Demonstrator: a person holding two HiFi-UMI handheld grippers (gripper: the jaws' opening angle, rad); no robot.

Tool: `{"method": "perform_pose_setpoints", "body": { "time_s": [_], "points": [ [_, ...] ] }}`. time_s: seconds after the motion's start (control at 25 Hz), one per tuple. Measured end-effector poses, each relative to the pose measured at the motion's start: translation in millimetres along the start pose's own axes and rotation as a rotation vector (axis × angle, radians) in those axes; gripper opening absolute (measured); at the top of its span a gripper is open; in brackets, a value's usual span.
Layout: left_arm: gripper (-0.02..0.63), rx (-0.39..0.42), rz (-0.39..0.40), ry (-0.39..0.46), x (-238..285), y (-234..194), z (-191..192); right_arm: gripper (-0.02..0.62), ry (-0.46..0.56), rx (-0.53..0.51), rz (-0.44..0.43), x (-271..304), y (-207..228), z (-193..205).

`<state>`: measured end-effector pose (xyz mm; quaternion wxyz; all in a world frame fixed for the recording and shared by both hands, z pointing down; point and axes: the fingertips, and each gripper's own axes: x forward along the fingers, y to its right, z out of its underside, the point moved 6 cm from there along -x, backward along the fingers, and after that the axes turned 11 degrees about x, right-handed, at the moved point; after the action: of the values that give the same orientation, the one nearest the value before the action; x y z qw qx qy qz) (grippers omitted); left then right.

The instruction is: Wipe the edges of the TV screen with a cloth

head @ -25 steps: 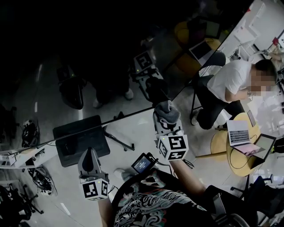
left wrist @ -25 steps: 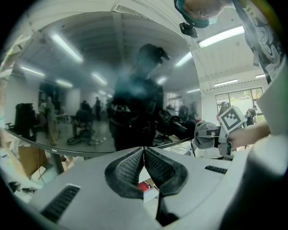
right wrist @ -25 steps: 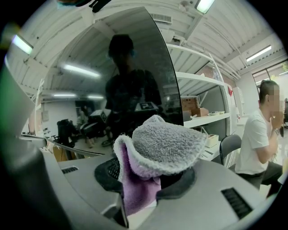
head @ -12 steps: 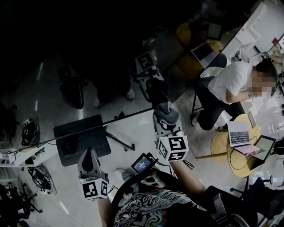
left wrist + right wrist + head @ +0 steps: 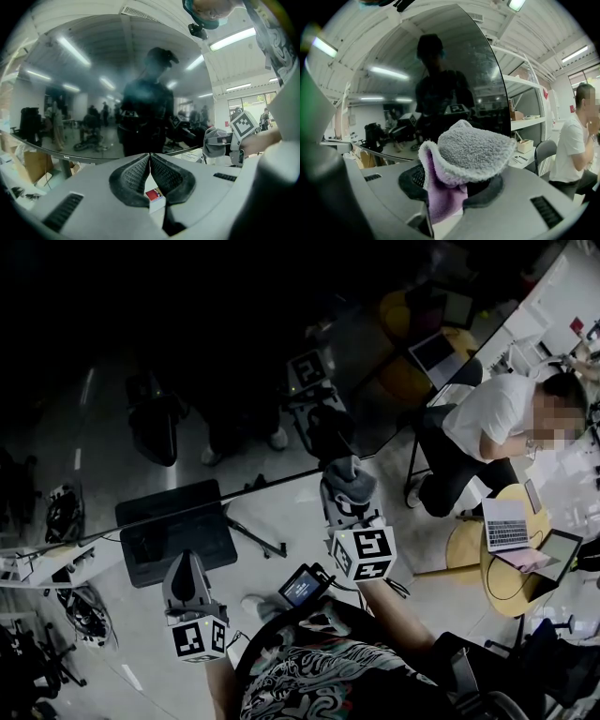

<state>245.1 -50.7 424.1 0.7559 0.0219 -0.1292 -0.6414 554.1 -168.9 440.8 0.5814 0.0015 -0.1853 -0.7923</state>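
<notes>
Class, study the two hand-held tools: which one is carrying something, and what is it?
The right tool, shut on a fluffy grey-and-purple cloth. The left tool has its pads pressed together with nothing between them.

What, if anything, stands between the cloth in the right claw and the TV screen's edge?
Nothing visible does. The cloth, clamped in the right claw, sits right at the lower edge of the TV screen, with no object between them.

Cloth [image 5: 471,152] showing grey pile outside and lilac-purple inside, TV screen [image 5: 440,70] behind it gleaming glossy black, right gripper [image 5: 349,486] and left gripper [image 5: 186,563] below the TV screen carrying white cubes patterned with black squares, fingers [image 5: 133,180] showing dark ribbed grey.
</notes>
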Motion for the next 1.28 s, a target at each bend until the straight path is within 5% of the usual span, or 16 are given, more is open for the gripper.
{"method": "perform_pose_setpoints", "body": {
  "time_s": [1.28],
  "points": [
    [0.018, -0.024, -0.061, -0.023, -20.0, -22.3, 12.5, 0.17, -0.046, -0.027, -0.081, 10.3, -38.6, 10.2]
  ]
}}
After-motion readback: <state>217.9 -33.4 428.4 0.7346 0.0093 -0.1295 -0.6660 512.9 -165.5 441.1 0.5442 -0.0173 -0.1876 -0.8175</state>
